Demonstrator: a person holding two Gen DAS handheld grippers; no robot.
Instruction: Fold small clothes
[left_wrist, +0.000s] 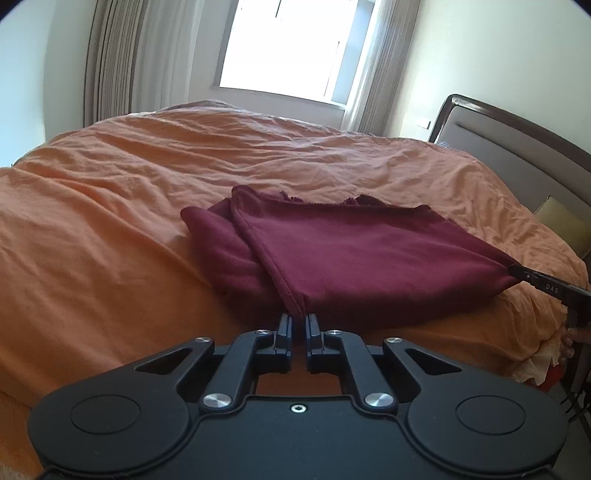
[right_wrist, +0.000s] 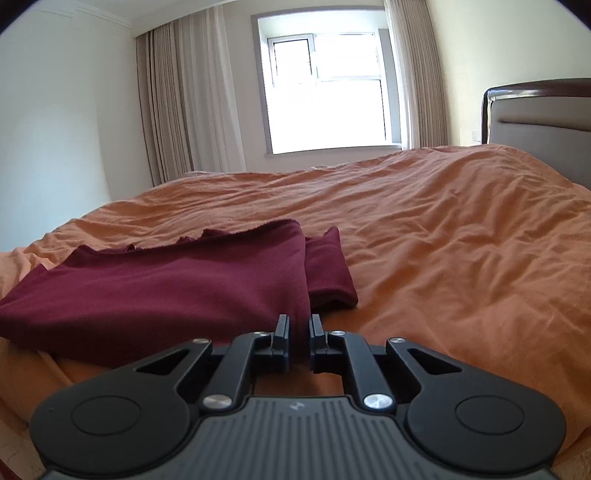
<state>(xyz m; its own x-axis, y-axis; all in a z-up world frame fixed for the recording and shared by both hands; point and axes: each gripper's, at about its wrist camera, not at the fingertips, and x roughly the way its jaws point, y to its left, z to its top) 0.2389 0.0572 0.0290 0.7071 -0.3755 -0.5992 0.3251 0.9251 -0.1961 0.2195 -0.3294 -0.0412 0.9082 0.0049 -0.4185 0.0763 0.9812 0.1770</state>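
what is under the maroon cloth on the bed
The orange bedcover lies under the maroon cloth, showing all around it. A folded lower layer of the cloth sticks out sideways. Anything beneath its middle is covered.

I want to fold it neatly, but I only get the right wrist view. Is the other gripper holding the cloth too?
Observer: Yes. The left gripper has its jaws shut on the cloth's near left corner.
Operator: What does my gripper look like from over there?
Observer: The right gripper pinches the right corner, which is pulled to a point.
Operator: Anything else there that I can't see?
Observer: A yellow pillow beside the headboard.
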